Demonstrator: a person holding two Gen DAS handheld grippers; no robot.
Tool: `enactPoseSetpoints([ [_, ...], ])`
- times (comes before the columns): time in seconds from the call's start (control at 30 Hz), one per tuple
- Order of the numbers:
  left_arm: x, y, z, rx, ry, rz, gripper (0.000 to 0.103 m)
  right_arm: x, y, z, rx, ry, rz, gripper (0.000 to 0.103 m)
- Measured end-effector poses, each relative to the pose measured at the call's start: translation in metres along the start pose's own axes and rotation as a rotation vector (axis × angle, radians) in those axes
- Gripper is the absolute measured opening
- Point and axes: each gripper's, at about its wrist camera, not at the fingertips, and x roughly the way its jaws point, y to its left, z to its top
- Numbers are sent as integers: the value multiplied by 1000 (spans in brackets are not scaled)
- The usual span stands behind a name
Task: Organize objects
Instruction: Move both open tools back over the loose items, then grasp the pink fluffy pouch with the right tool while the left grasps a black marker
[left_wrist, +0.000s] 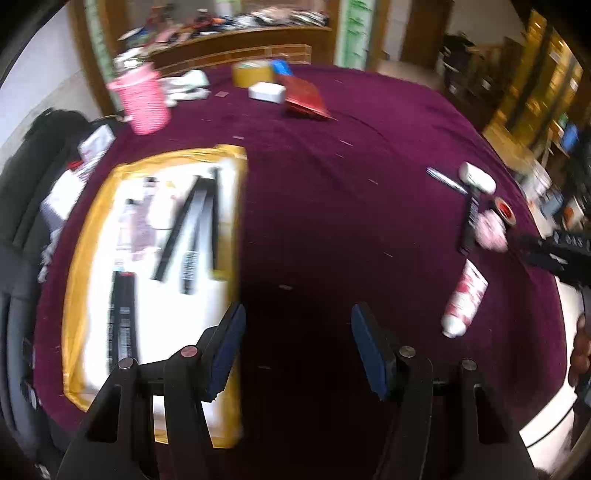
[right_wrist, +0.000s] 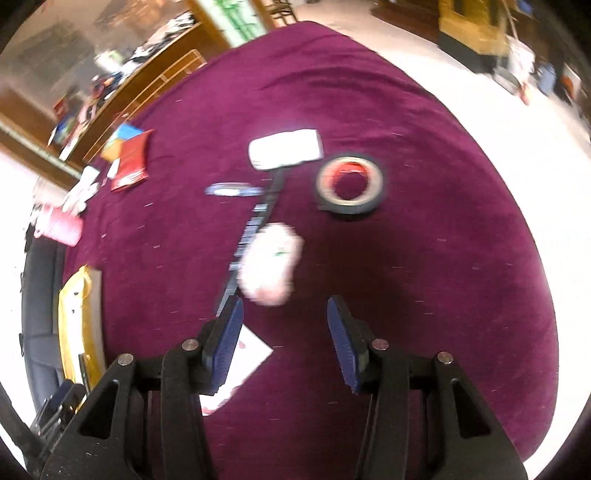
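My left gripper (left_wrist: 297, 347) is open and empty above the purple tablecloth (left_wrist: 332, 192), beside a yellow-rimmed white tray (left_wrist: 79, 266) that holds several black sticks. My right gripper (right_wrist: 284, 334) is open and empty, just short of a blurred pink-white packet (right_wrist: 269, 264) that lies on a long black barcoded stick (right_wrist: 255, 225). Beyond are a white case (right_wrist: 284, 149), a black tape roll (right_wrist: 349, 184) and a blue pen (right_wrist: 232, 190). A pink-white tube (right_wrist: 240, 365) lies under the right gripper's left finger; it also shows in the left wrist view (left_wrist: 465, 299).
A pink basket (left_wrist: 142, 99), a yellow tape roll (left_wrist: 253, 74), a white box (left_wrist: 266, 91) and a red packet (left_wrist: 306, 98) sit at the far side of the table. A black bag (left_wrist: 33, 177) lies at the left edge. A wooden shelf (left_wrist: 240, 40) stands behind.
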Motion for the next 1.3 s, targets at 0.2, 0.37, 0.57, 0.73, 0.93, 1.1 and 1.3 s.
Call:
enactPoseSetpoints([
  [0.2, 10, -45, -2, 59, 48, -74, 54, 10, -12, 6, -7, 24, 8, 46],
  [0.37, 11, -51, 5, 24, 66, -106, 53, 17, -8, 16, -71, 30, -4, 46],
  [0.57, 11, -53, 7, -1, 60, -85, 53, 33, 2, 23, -128, 77, 34, 46],
  [0.73, 12, -57, 13, -7, 59, -87, 53, 51, 8, 35, -107, 108, 61, 46],
  [0.93, 16, -66, 25, -9, 57, -104, 53, 66, 20, 41, -126, 122, 85, 46],
  [1.1, 28, -85, 40, 29, 45, -118, 53, 65, 21, 39, -168, 138, 109, 23],
  [1.3, 55, -127, 63, 134, 39, -155, 53, 41, -11, 37, -128, 114, 106, 23],
])
